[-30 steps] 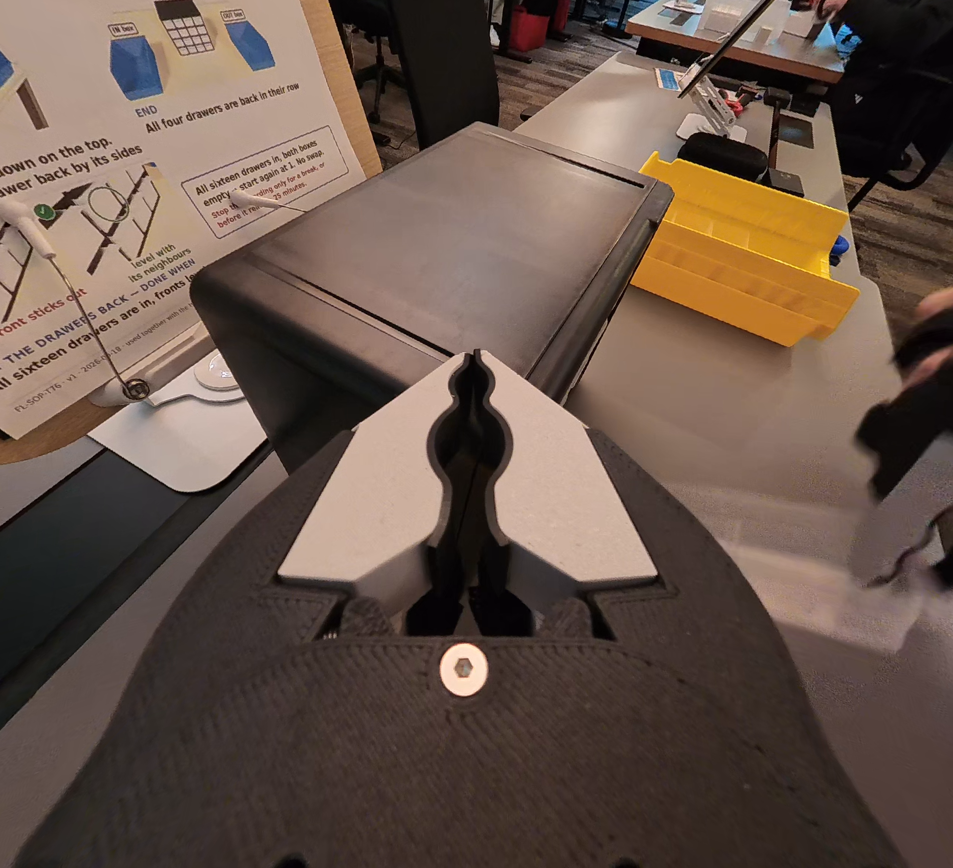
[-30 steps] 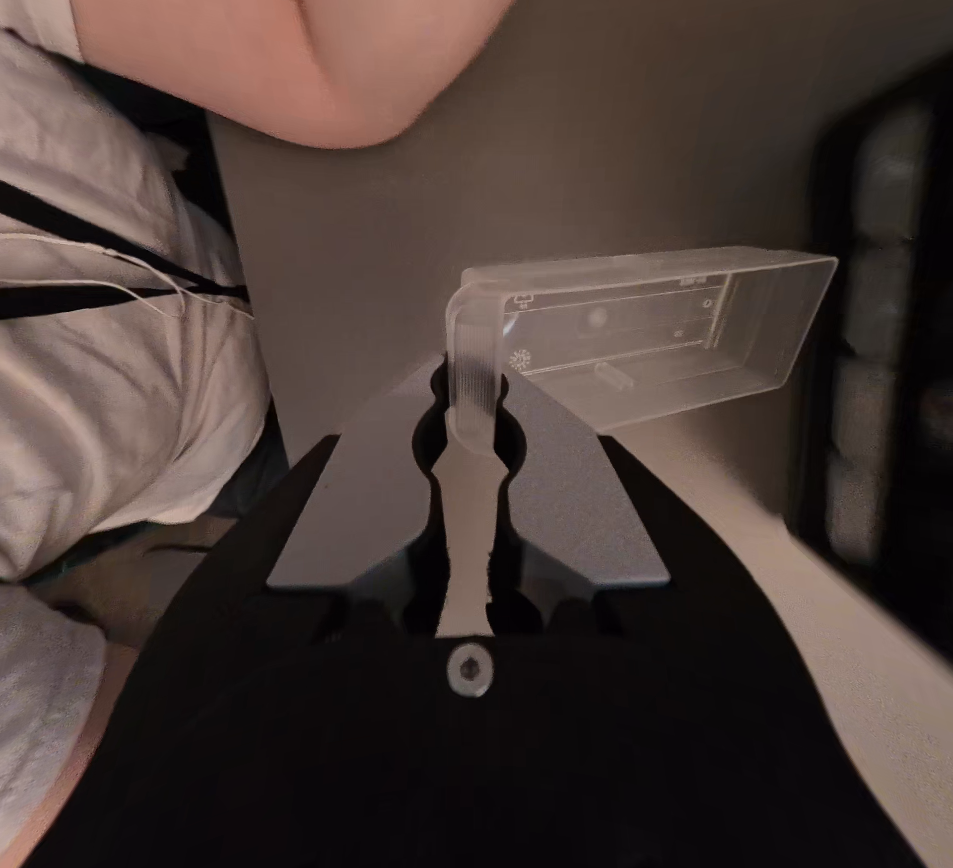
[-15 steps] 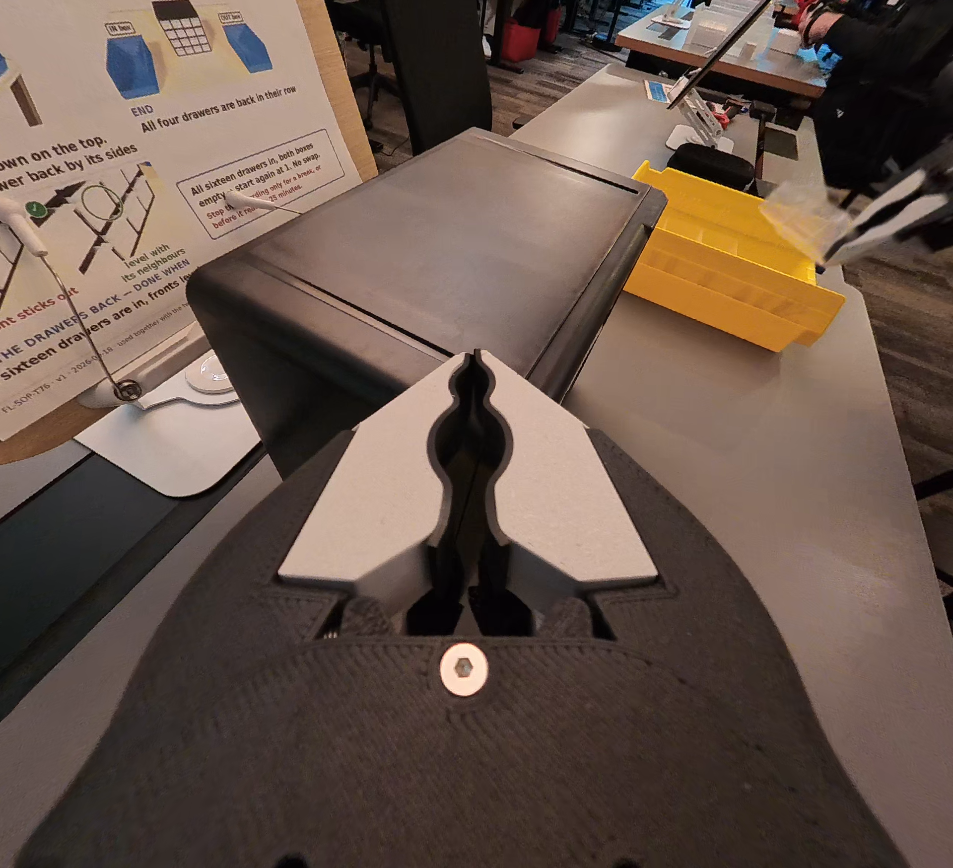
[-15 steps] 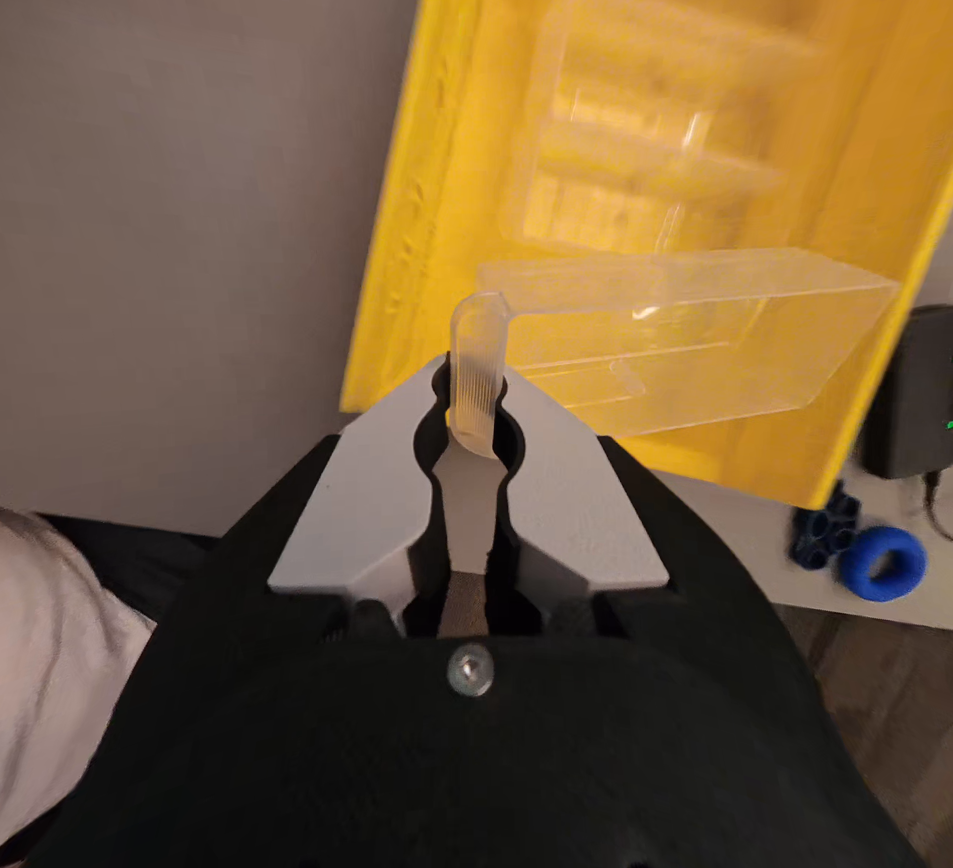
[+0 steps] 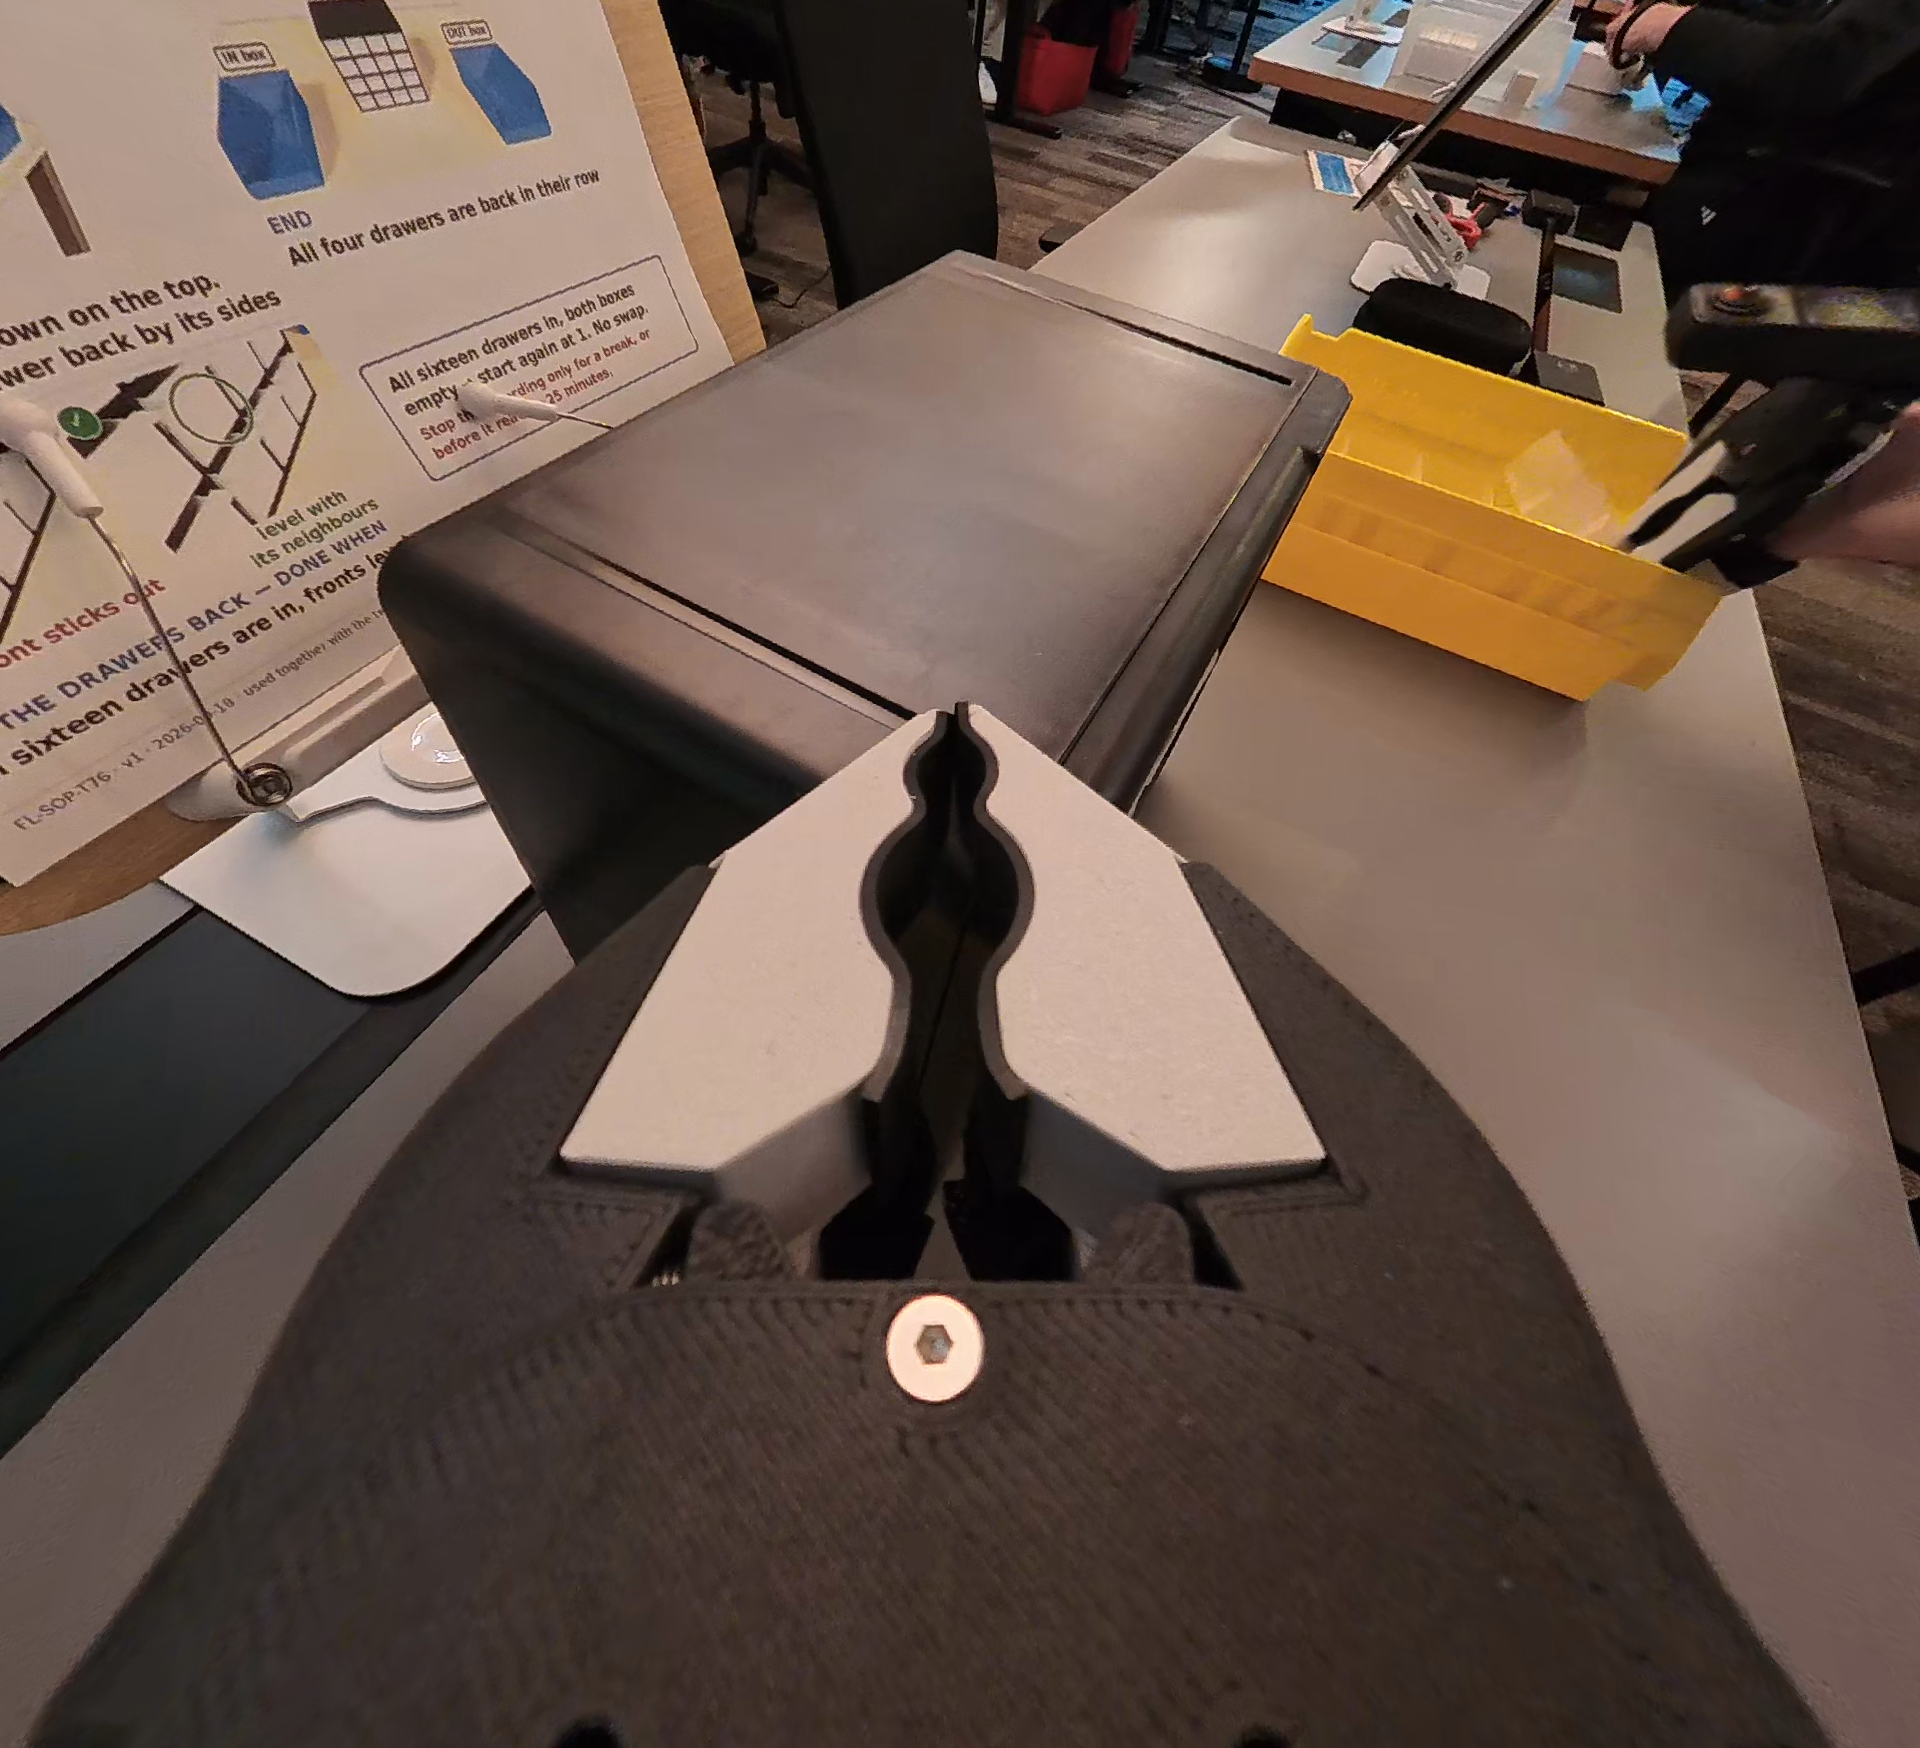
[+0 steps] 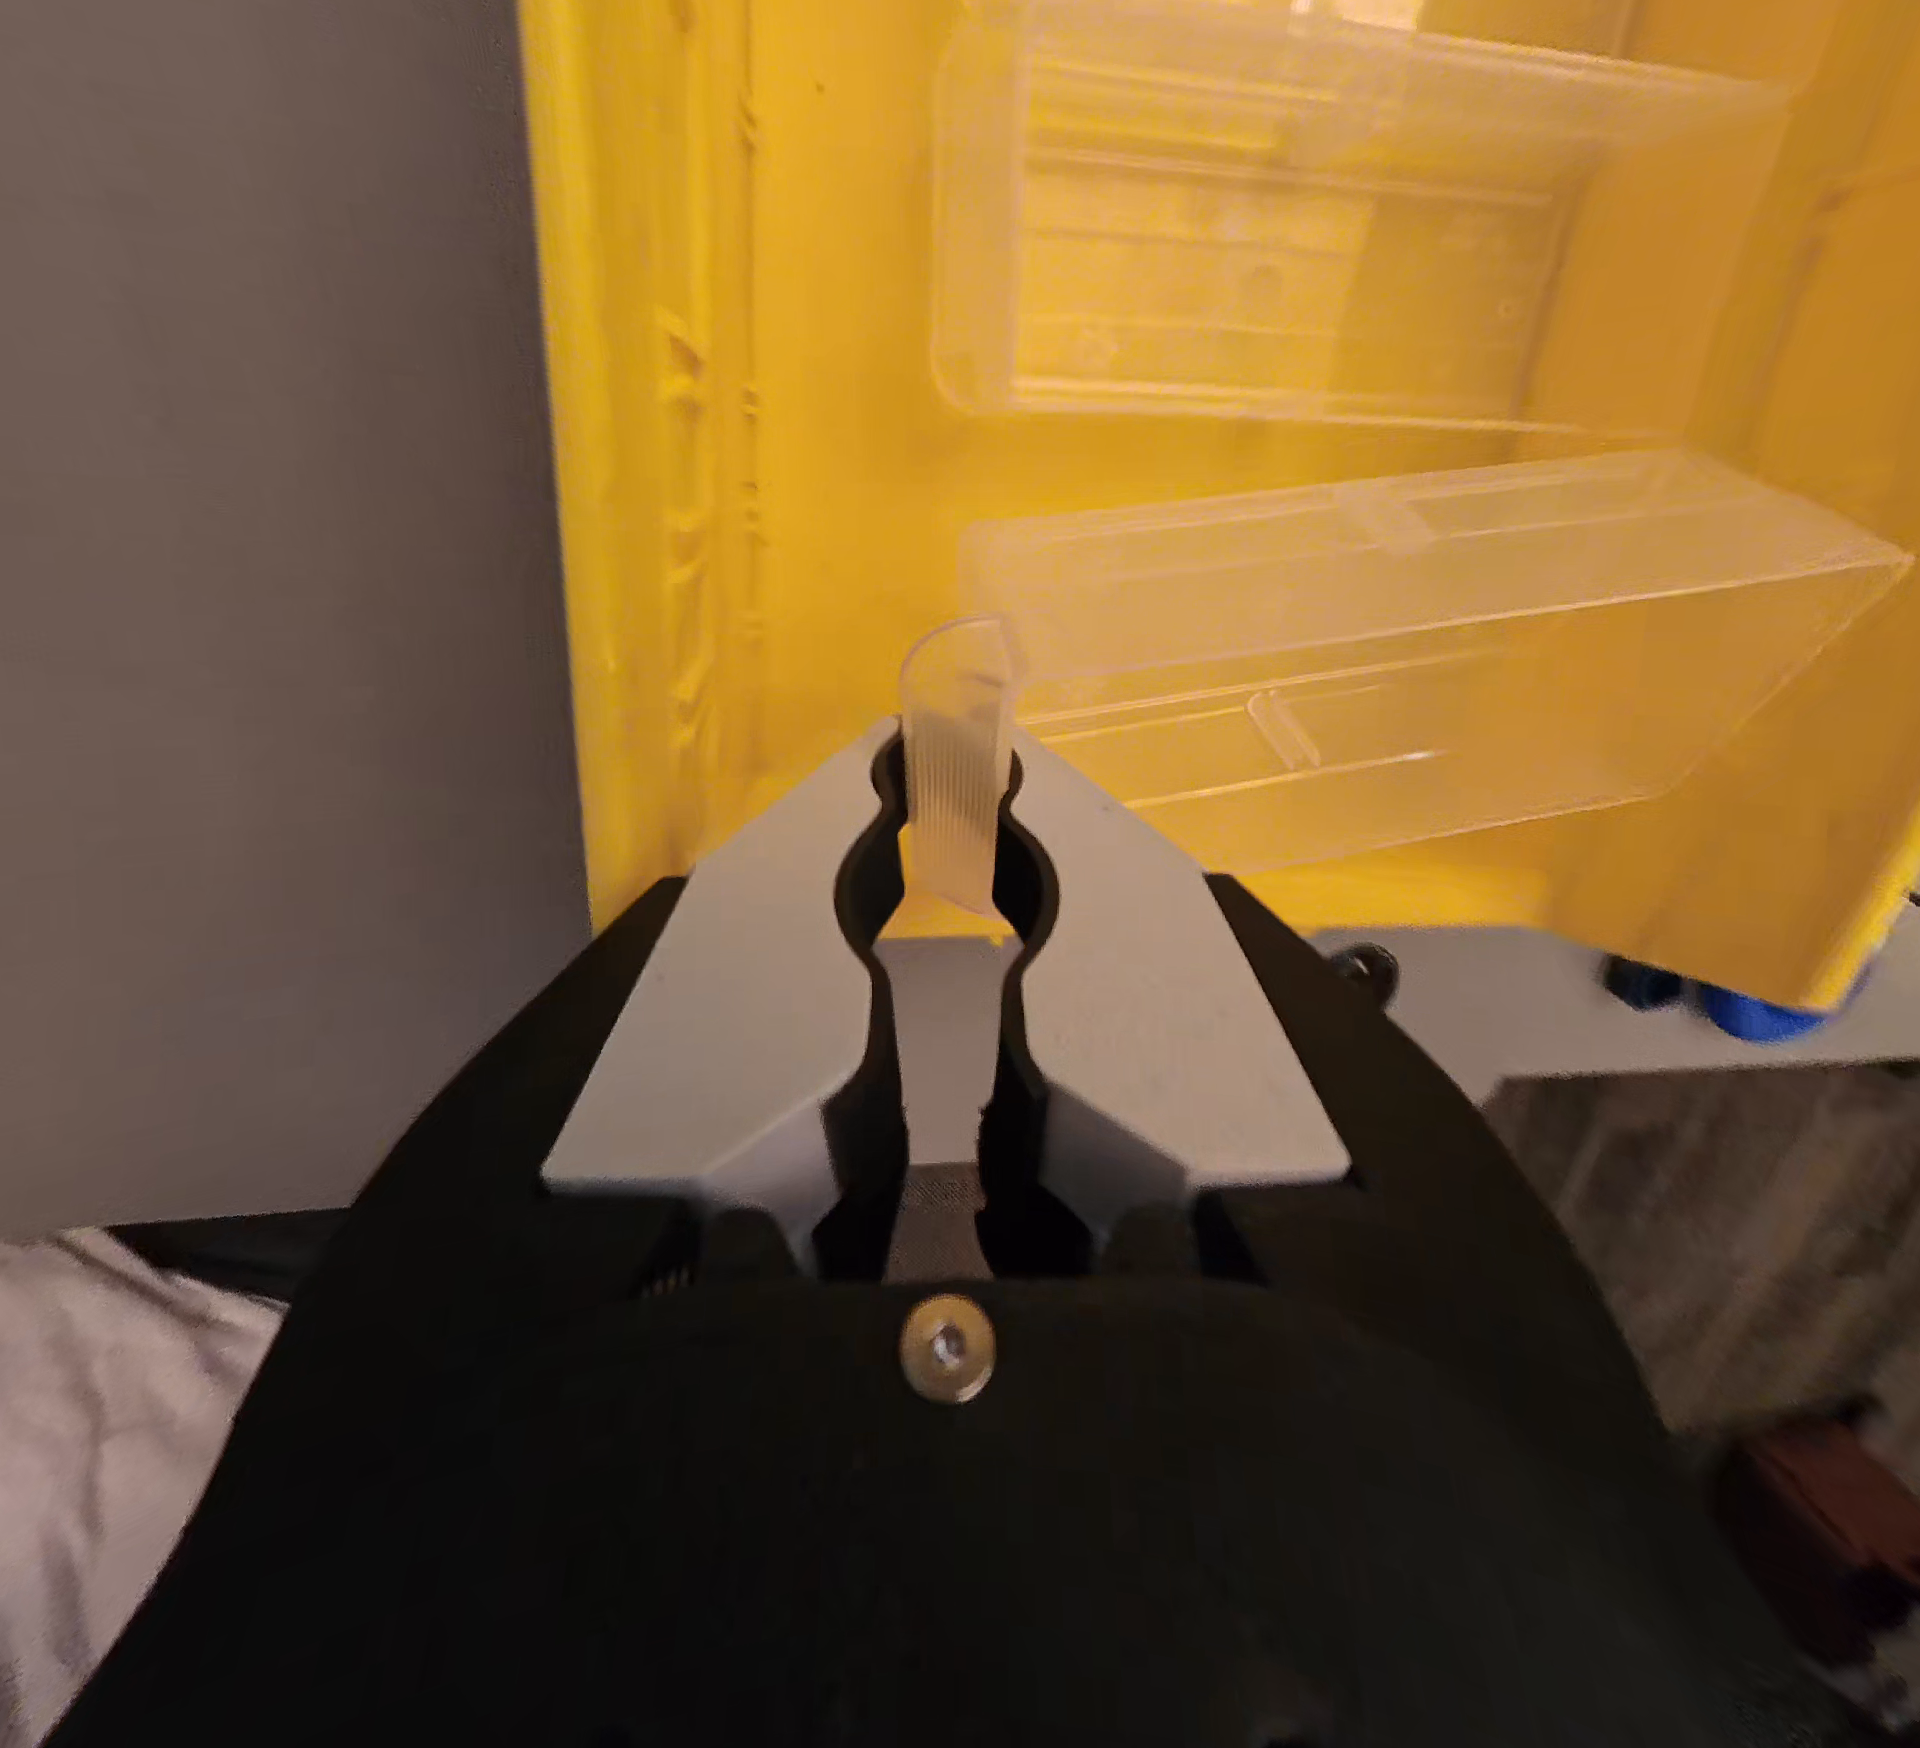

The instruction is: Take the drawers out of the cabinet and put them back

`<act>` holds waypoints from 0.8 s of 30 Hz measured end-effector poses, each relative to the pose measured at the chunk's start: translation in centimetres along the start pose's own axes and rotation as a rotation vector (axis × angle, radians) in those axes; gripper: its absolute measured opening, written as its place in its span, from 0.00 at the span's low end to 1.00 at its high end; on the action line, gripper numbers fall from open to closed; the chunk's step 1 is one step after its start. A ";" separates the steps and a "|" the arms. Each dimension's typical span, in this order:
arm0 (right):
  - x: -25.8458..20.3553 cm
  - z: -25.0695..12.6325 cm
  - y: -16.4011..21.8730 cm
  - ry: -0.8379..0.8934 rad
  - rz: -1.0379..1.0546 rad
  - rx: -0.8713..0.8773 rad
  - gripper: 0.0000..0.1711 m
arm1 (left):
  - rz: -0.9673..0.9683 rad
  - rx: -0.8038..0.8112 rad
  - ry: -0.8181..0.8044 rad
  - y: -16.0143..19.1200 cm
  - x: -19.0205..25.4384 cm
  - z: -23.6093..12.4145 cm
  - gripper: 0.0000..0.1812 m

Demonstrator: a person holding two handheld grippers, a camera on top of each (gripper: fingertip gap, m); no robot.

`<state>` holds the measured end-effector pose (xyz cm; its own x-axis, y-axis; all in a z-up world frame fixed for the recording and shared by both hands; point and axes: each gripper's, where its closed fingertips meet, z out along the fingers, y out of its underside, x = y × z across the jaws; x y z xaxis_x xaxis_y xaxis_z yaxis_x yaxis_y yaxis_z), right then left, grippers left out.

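Right tongs (image 6: 956, 763) are clamped on the ribbed tab of a clear drawer (image 6: 1455, 659), which is held over the open yellow bin (image 6: 644, 348). A second clear drawer (image 6: 1247, 223) lies inside the bin. Left tongs (image 5: 958, 732) are pressed together, holding nothing, near the black cabinet (image 5: 883, 472). Cabinet and bin stand side by side on the grey tabletop (image 5: 1455, 919).

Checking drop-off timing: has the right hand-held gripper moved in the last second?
Yes. The right hand-held gripper swung from the near table edge out to the yellow bin.
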<state>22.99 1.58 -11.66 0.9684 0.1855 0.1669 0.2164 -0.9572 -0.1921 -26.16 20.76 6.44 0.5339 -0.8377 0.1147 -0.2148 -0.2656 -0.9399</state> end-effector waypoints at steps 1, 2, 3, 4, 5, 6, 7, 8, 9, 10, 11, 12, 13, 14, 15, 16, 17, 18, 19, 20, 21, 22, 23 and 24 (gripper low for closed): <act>0.2 -0.1 0.3 0.025 0.005 -0.017 0.05 | 0.000 0.000 -0.001 0.0 0.0 0.0 0.00; 0.1 -0.2 0.6 0.026 0.012 -0.035 0.05 | 0.000 0.000 -0.001 0.0 0.0 0.0 0.00; -0.3 -0.1 0.8 0.004 0.016 -0.050 0.05 | 0.000 0.000 -0.001 0.0 0.0 0.0 0.00; -0.7 0.1 0.9 -0.021 0.022 -0.063 0.05 | 0.000 0.000 -0.001 0.0 0.0 0.0 0.00; -0.7 0.3 1.0 -0.030 0.030 -0.077 0.05 | 0.000 0.001 -0.001 0.0 0.0 0.0 0.00; -0.6 0.7 1.2 -0.039 0.035 -0.095 0.05 | 0.000 0.001 -0.001 0.0 0.0 0.0 0.00; -0.6 1.1 1.1 -0.057 0.031 -0.110 0.05 | 0.000 0.001 -0.001 0.0 0.0 0.0 0.00; -0.7 1.7 1.0 -0.084 0.016 -0.121 0.05 | 0.000 0.001 -0.001 0.0 0.0 0.0 0.00; -0.8 2.2 0.7 -0.115 0.001 -0.127 0.06 | 0.000 0.001 0.000 0.0 0.0 0.0 0.00; -0.7 2.6 0.4 -0.126 -0.011 -0.129 0.06 | 0.000 0.001 0.000 0.0 0.0 0.0 0.00; -0.2 3.0 0.2 -0.116 -0.020 -0.135 0.06 | -0.001 0.002 0.000 0.0 0.0 0.0 0.00; -0.1 3.2 -0.3 -0.121 -0.022 -0.129 0.06 | -0.001 0.002 0.001 0.0 0.0 0.0 0.00; 0.1 3.3 -0.9 -0.116 -0.040 -0.108 0.06 | -0.001 0.002 0.001 0.0 0.0 0.0 0.00; 0.0 3.4 -1.4 -0.120 -0.060 -0.084 0.07 | -0.002 0.003 0.002 0.0 0.0 0.0 0.00; -0.1 3.3 -1.7 -0.138 -0.060 -0.066 0.07 | -0.002 0.003 0.003 0.0 0.0 0.0 0.00; -0.3 3.0 -1.9 -0.166 -0.055 -0.049 0.08 | -0.003 0.004 0.004 0.0 0.0 0.0 0.00; -0.6 2.4 -2.1 -0.205 -0.045 -0.021 0.11 | -0.004 0.004 0.005 0.0 0.0 0.0 0.00; -0.7 1.6 -2.5 -0.245 -0.031 0.027 0.12 | -0.005 0.005 0.006 0.0 0.0 0.0 0.00; -0.6 0.6 -2.9 -0.278 -0.013 0.085 0.12 | -0.005 0.005 0.007 -0.1 0.0 0.0 0.00; -0.2 -0.5 -3.3 -0.306 0.001 0.144 0.12 | -0.006 0.005 0.008 0.0 0.0 0.0 0.00; 0.2 -1.5 -3.6 -0.326 0.009 0.204 0.13 | -0.006 0.005 0.008 -0.1 0.0 0.0 0.00; 0.9 -2.5 -3.8 -0.329 0.008 0.262 0.15 | -0.006 0.006 0.009 -0.1 0.0 0.0 0.00; 1.7 -3.1 -3.8 -0.320 -0.008 0.307 0.14 | -0.006 0.006 0.009 -0.1 0.0 0.0 0.00; 2.5 -3.3 -3.4 -0.292 -0.043 0.329 0.14 | -0.007 0.007 0.010 -0.1 0.0 0.0 0.00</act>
<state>24.27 4.56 -7.44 0.9420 0.3234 -0.0897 0.2393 -0.8345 -0.4964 -26.10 20.76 6.50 0.5271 -0.8407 0.1242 -0.2058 -0.2681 -0.9412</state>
